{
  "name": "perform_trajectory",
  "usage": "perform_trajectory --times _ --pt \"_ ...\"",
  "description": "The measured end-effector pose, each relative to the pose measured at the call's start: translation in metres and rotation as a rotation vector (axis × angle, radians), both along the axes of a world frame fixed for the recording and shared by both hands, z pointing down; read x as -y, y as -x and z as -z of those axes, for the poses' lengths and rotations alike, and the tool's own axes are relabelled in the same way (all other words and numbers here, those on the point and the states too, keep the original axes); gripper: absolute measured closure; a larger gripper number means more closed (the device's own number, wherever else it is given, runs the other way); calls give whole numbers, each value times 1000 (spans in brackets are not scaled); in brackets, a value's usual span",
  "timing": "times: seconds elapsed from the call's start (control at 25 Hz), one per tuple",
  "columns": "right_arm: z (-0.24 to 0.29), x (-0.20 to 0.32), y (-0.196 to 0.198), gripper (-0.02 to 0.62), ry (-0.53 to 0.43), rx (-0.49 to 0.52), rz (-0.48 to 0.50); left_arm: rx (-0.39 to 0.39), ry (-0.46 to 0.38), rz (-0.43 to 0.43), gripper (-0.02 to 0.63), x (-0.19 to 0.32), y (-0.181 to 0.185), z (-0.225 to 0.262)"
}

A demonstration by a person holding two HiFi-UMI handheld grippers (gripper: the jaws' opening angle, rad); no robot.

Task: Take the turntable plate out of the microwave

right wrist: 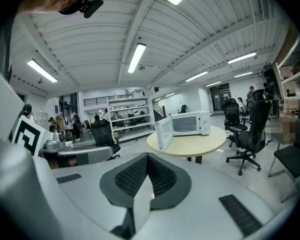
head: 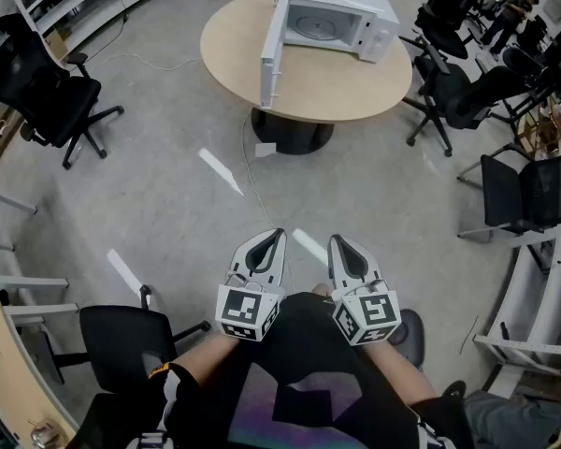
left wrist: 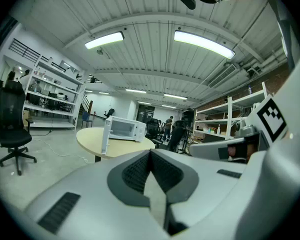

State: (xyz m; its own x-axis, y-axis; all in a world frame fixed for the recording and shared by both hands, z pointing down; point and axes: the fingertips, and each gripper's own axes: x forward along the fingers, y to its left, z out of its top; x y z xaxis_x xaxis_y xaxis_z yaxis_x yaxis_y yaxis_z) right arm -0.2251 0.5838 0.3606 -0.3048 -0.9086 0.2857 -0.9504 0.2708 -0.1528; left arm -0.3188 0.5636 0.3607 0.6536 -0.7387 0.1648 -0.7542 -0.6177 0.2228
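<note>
- Pale and round, the turntable plate (head: 314, 28) lies inside the microwave (head: 341, 12), on the floor of its cavity, seen through the open front.
- White like the casing, the microwave's door (head: 272, 54) is swung wide on its left side and stands out over the table top.
- Under the microwave is a round, light wooden table (head: 355, 90) on a dark central base; the microwave sits towards its far edge.
- Well apart from the microwave, low in the head view, the left gripper (head: 278, 237) has its jaws pressed together with nothing between them; it points towards the microwave.
- Just beside it, and equally far from the microwave, the right gripper (head: 337, 241) also has its jaws pressed together and empty; it too points towards the microwave.
- A thin white cable (head: 248, 162) trails across the grey floor on the near side of the microwave's table.
- Black office chairs (head: 449, 87) stand to the right of the microwave, and another black chair (head: 42, 87) stands well to its left.
</note>
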Motion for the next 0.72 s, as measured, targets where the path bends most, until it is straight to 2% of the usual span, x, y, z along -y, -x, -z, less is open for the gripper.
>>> perform_trajectory --times 0.28,0.72 --pt "3 -4 23 578 -6 -14 10 -8 -1 7 560 -3 21 0" --pt "-11 9 17 578 20 22 15 14 28 28 560 4 21 -13"
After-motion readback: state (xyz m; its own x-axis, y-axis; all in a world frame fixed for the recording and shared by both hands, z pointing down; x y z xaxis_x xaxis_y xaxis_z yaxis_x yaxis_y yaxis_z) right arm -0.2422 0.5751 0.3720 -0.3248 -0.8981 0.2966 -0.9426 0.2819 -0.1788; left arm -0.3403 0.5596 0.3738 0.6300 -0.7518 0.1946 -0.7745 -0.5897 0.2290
